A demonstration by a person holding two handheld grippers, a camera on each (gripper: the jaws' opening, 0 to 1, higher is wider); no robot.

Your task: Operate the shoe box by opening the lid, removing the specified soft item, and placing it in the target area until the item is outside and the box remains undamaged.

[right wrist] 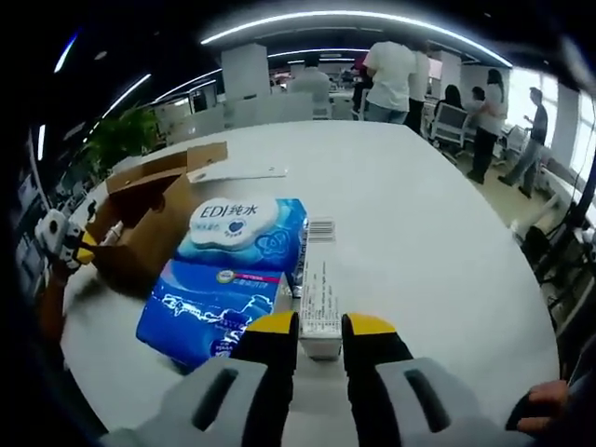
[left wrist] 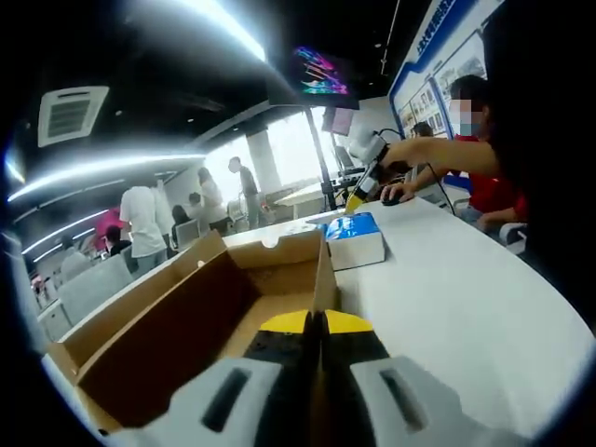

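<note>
1. Brown cardboard makes up the open shoe box (right wrist: pixel 149 219), which lies on the white table (right wrist: pixel 419 233); in the right gripper view it sits to the left of the blue wet-wipes pack (right wrist: pixel 228 275), touching or just beside it.
2. At the box's far left side in that view is the left gripper (right wrist: pixel 67 244). In the left gripper view its yellow-tipped jaws are pressed together at the box's wall (left wrist: pixel 323 279); whether they pinch the cardboard I cannot tell.
3. Right of the box lies the wipes pack, the soft item, outside the box and flat on the table, its white label uppermost.
4. Right of the box again, at the pack's near right edge, is the right gripper (right wrist: pixel 320 328). Its jaws stand slightly apart, with the pack's white barcoded side between the yellow tips.
5. Beyond the box, in the left gripper view, the pack (left wrist: pixel 354 237) rests just past the far corner, and a person in red (left wrist: pixel 484 177) sits at the table's far right.
</note>
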